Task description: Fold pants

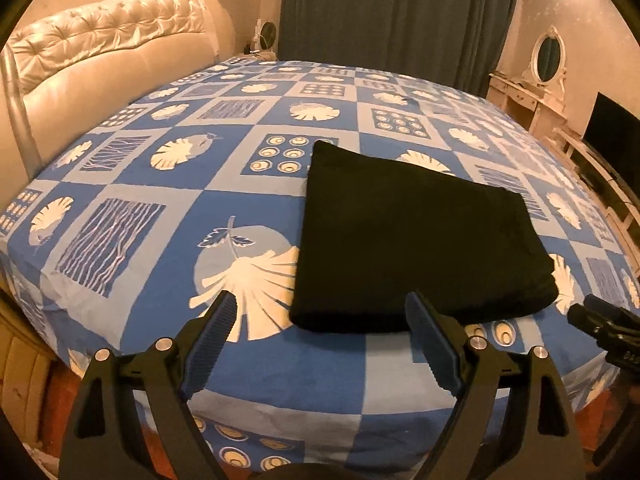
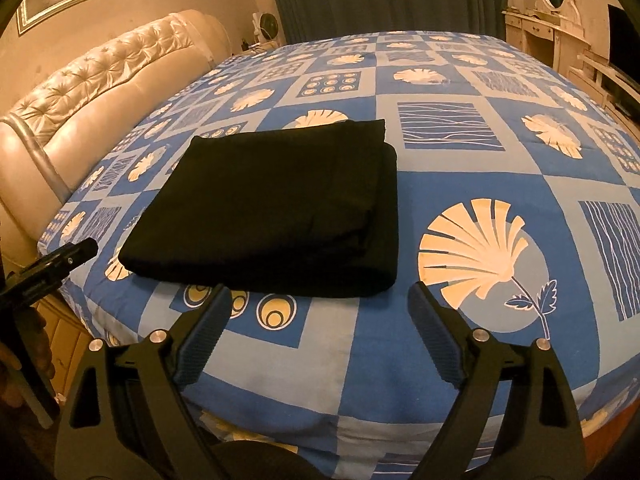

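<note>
The black pants (image 1: 412,232) lie folded into a flat, thick rectangle on the blue patterned bed sheet (image 1: 340,368), near the bed's front edge. My left gripper (image 1: 320,300) hovers just in front of the bundle's near left edge, open, with nothing between its fingers. In the right wrist view the pants (image 2: 272,208) sit ahead and to the left, layered edges showing on their right side. My right gripper (image 2: 320,288) is open and empty, just short of the bundle's near right corner. Each gripper's tip shows in the other's view: the right gripper (image 1: 588,312) and the left gripper (image 2: 80,250).
A tufted cream headboard (image 1: 100,52) runs along the bed's left side. Dark curtains (image 1: 400,12) hang behind the bed. A white dressing table with an oval mirror (image 1: 548,56) and a dark screen (image 1: 612,140) stand to the right. The sheet (image 2: 460,160) right of the pants is bare.
</note>
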Motion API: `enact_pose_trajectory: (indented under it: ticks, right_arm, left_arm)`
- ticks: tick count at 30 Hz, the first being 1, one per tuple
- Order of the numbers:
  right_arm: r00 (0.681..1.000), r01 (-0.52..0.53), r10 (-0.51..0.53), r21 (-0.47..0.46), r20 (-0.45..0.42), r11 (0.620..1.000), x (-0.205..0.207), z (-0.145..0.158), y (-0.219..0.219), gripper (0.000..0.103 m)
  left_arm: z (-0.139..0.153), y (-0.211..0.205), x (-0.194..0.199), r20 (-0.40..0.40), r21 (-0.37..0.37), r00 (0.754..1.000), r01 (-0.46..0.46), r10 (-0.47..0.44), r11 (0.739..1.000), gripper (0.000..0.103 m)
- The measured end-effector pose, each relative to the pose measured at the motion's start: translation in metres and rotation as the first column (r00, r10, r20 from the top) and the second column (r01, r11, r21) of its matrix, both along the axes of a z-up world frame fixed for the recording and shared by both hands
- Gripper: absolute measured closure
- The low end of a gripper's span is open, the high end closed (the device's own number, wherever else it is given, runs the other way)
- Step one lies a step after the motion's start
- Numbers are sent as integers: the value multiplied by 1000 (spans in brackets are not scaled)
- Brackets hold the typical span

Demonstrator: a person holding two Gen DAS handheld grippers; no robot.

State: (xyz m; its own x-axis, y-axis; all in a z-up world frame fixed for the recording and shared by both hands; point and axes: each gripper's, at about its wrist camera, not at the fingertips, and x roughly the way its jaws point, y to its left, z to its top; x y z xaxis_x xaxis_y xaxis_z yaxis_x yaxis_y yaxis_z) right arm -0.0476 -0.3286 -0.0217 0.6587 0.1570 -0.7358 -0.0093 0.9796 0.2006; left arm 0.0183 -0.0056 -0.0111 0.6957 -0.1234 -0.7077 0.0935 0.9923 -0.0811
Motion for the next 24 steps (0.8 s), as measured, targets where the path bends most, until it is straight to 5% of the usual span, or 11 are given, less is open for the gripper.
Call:
enact_pose_trajectory:
  ticks: [12, 24]
  right_arm:
    - [1000, -10, 10, 11, -13, 1000, 0, -2, 2, 14]
    - [1000, -9, 9, 11, -26, 1000, -1, -8, 5, 14]
  left_arm:
    - [7, -23, -8, 71, 129, 995, 65, -74, 990, 18]
    - [4, -10, -1, 23, 45, 1000, 4, -5, 999, 18]
